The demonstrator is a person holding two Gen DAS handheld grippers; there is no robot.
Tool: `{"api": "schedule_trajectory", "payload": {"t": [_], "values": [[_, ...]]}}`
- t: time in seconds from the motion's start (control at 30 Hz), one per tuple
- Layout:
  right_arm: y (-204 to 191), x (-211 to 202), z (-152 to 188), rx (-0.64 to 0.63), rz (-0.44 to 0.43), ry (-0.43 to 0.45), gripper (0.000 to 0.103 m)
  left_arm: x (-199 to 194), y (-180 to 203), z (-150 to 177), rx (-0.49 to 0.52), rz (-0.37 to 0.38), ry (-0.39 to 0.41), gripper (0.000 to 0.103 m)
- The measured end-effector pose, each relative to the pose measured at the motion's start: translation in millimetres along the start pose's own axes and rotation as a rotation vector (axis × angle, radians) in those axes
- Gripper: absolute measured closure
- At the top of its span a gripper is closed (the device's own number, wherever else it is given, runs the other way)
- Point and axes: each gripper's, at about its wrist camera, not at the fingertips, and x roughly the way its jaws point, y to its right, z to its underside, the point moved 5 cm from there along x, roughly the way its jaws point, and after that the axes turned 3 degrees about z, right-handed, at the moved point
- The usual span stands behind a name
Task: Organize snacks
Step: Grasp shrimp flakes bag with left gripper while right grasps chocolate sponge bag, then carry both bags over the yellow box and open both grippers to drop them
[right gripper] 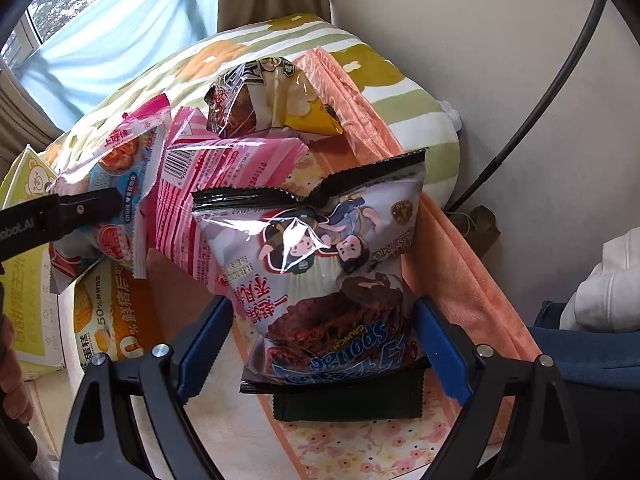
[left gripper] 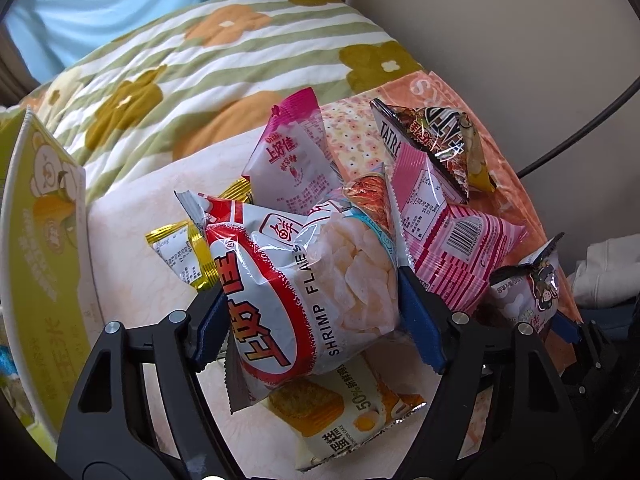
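The left gripper (left gripper: pixel 312 300) clamps the shrimp bag (left gripper: pixel 304 288) atop the snack pile on the bed; its pads (left gripper: pixel 420 320) press both sides. Beneath it, a cake pack (left gripper: pixel 344 420) is half hidden. The right gripper (right gripper: pixel 320 344) straddles the chocolate bag (right gripper: pixel 328 280); whether its pads press it I cannot tell. The box (left gripper: pixel 44 248) is cut off at left.

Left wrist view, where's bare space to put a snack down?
Free: the pale cloth between the green box and the gold packet. The striped quilt behind is bare too. Crowded: the pile around the shrimp flakes bag and pink packet.
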Motion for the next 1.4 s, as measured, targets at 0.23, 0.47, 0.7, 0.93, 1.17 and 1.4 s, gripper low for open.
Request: {"api": "schedule_trajectory", "payload": {"t": [0.23,0.47,0.7,0.93,1.17,1.4], "values": [[4,7,3,-0.005,-0.012,-0.013,0.03,-13,0,7,-0.009,-0.024,0.019,0.029],[12,-4,4,0.007,-0.071,0.003,0.045,-33,2,10,-0.03,-0.05,0.052,0.03],[8,-33,1,-0.034,-0.117,0.064,0.046,-62,12,13,-0.05,-0.065,0.104,0.03],[2,-72,-15,-0.102,-0.174,0.131,0.046,-113,10,17,-0.115,-0.085,0.2,0.03],[-38,-124,-42,-0.262,-0.285,0.254,0.047,-184,-23,25,-0.227,-0.17,0.305,0.03],[-115,-162,-59,-0.401,-0.431,0.315,0.046,-247,-96,38,-0.318,-0.263,0.379,0.03]]}}
